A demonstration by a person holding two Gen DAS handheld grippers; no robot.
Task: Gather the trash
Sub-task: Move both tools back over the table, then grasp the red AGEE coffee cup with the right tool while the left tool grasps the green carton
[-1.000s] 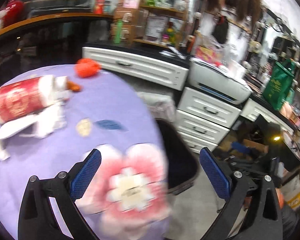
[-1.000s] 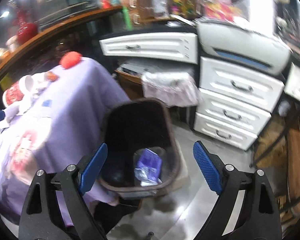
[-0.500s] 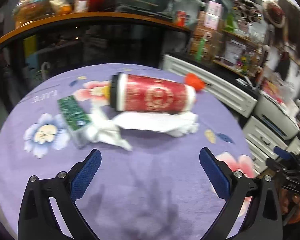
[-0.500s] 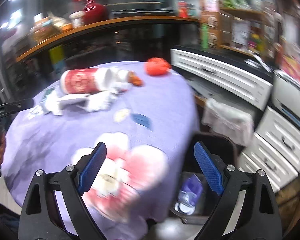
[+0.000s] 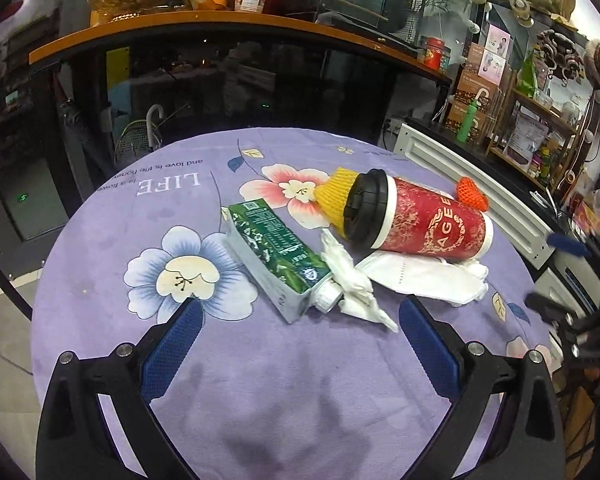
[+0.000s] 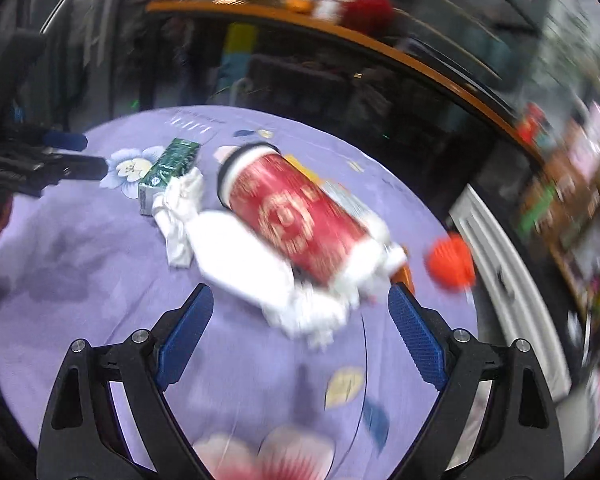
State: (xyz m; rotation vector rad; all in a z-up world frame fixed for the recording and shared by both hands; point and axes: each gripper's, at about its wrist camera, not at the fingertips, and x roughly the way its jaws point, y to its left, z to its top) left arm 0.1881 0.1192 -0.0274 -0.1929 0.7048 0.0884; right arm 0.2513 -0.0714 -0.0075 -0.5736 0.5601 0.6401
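Trash lies in a heap mid-table (image 5: 100, 264), just ahead of both tools. The left tool (image 5: 298, 330) hovers wide open and empty before a glossy green carton (image 5: 276, 252) and crumpled tissue (image 5: 352, 280). The right tool (image 6: 300, 326), equally spread and empty, faces a toppled red paper cup (image 6: 296, 216) on a white mask (image 6: 244, 260). Only the left view shows the cup's black lid (image 5: 366, 204) and yellow foam net (image 5: 334, 198); the right view is blurred.

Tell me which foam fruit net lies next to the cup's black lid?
The yellow foam net, touching the red cup at its lid end; the orange net lies beyond the cup's base.
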